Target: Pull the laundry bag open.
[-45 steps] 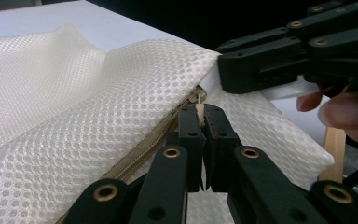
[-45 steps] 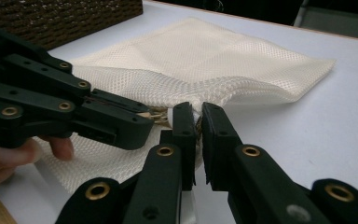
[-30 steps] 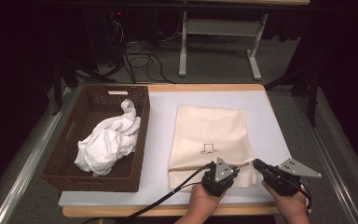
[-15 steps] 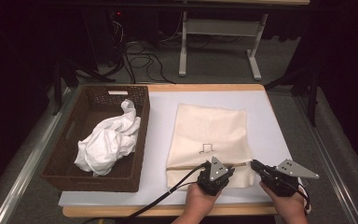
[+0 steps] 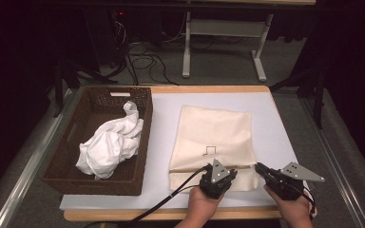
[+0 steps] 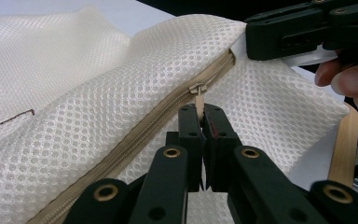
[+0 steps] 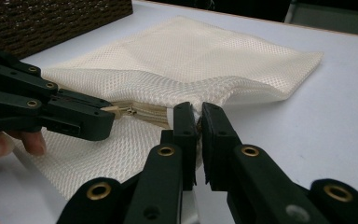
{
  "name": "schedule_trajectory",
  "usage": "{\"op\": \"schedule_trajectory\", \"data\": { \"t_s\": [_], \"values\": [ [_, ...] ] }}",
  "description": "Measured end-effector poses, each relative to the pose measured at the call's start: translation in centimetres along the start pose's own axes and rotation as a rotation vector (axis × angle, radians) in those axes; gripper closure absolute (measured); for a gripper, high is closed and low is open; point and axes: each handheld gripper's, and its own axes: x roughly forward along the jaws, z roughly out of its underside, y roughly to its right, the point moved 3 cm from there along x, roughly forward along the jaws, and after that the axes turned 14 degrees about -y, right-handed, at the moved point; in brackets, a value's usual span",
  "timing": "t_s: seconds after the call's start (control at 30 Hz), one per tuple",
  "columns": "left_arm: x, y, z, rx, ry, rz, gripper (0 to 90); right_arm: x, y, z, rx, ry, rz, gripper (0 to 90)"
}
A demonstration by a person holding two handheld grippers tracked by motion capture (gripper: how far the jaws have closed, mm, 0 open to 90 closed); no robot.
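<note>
A cream mesh laundry bag (image 5: 214, 137) lies flat on the white table top, its zipper (image 6: 135, 135) running along the near edge. In the left gripper view my left gripper (image 6: 199, 116) is shut on the zipper's small pull tab (image 6: 199, 95). My right gripper (image 7: 198, 119) is shut on the bag's fabric at the end of the zipper, at the bag's near right corner (image 5: 254, 167). In the high view both grippers (image 5: 218, 175) (image 5: 261, 168) sit side by side at the bag's near edge. A bundle of white cloth (image 5: 109, 142) lies in the brown wicker basket (image 5: 71, 142).
The basket stands on the left part of the table. A wooden strip (image 5: 171, 216) edges the table's near side. Beyond the far edge are cables and a metal stand (image 5: 218, 47) on the floor.
</note>
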Motion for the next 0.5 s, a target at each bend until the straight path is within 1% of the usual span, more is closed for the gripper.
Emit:
{"op": "schedule_trajectory", "data": {
  "t_s": [0.07,0.1,0.17,0.2,0.23,0.27,0.33,0.5],
  "values": [
    [-0.02,-0.05,-0.04,-0.002,0.005,0.003,87.0,0.04,-0.29,-0.05,-0.027,0.002,-0.013,86.7],
    [-0.04,-0.16,-0.1,-0.008,0.008,0.002,86.9,0.11,-0.42,-0.03,-0.025,-0.002,-0.032,86.7],
    [-0.02,-0.32,-0.18,-0.018,0.02,-0.001,86.5,0.16,-0.63,-0.02,-0.024,-0.002,-0.043,86.7],
    [0.03,-0.36,-0.25,-0.026,0.027,0.002,85.8,0.19,-0.67,-0.07,-0.039,0.002,-0.048,86.6],
    [0.07,-0.42,-0.3,-0.025,0.027,0.003,85.7,0.2,-0.8,-0.08,-0.033,-0.001,-0.053,86.6],
    [0.17,-0.44,-0.38,-0.03,0.03,0.003,85.7,0.24,-0.82,-0.08,-0.041,0.001,-0.053,86.6],
    [0.3,-0.44,-0.46,-0.024,0.032,-0.001,85.9,0.22,-0.87,-0.08,-0.04,0.0,-0.056,86.6],
    [0.51,-0.38,-0.51,-0.02,0.023,-0.002,84.8,0.24,-0.91,-0.02,-0.048,-0.001,-0.063,86.5]
  ]
}}
